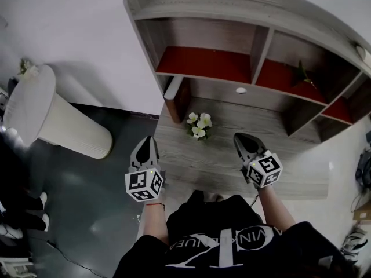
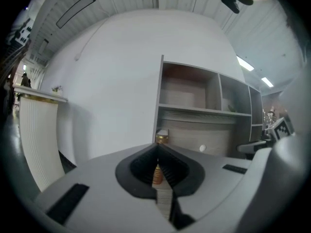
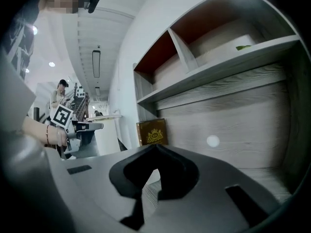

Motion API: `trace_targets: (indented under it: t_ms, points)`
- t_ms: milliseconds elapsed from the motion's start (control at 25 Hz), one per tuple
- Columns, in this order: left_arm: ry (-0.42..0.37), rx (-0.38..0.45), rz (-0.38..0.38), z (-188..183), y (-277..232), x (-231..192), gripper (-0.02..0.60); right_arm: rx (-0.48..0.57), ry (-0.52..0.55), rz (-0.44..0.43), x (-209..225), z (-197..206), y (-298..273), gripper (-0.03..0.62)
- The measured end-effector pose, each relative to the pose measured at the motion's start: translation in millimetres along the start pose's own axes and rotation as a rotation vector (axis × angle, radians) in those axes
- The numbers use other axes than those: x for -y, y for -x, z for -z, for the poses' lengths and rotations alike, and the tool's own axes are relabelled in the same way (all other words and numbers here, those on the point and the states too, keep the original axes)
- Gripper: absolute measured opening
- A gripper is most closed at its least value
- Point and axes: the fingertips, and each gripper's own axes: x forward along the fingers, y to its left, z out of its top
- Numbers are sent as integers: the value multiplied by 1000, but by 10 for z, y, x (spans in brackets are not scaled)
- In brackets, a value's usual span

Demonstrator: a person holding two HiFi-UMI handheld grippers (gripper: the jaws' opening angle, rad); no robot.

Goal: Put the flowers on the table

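A small bunch of white flowers (image 1: pixel 199 125) with green leaves rests on the grey wooden table (image 1: pixel 290 172), near its back, under the shelves. Neither gripper view shows the flowers. My left gripper (image 1: pixel 149 139) hovers over the table's front left, short of the flowers and to their left. Its jaws meet at the tips with nothing between them (image 2: pixel 157 149). My right gripper (image 1: pixel 240 136) hangs to the front right of the flowers, about as far away. It is also shut and empty (image 3: pixel 154 148).
A shelf unit with red-lined compartments (image 1: pixel 203 62) rises behind the table. A brown box (image 3: pixel 152 131) stands at its left end. A green plant (image 1: pixel 301 74) sits on a shelf. A white ribbed pedestal (image 1: pixel 46 120) stands on the dark floor to the left.
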Motion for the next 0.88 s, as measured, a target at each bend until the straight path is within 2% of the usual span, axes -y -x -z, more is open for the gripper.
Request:
trace_targets:
  t_ms: [120,200,480,880]
  points:
    - [-69,13,10,-95,27,71,5,21,7,-2,13,-84,-10,9]
    - [-88,28,10,-163,52,82,5,34,10,-5,14,-136,-21,9]
    - [-74,74,-17,-314,116,-28,5,73,17,-11,23,-277,-65,9]
    - [-79,90,-20,-412,80,-125,5,104,9,1,19,-358,-139,9]
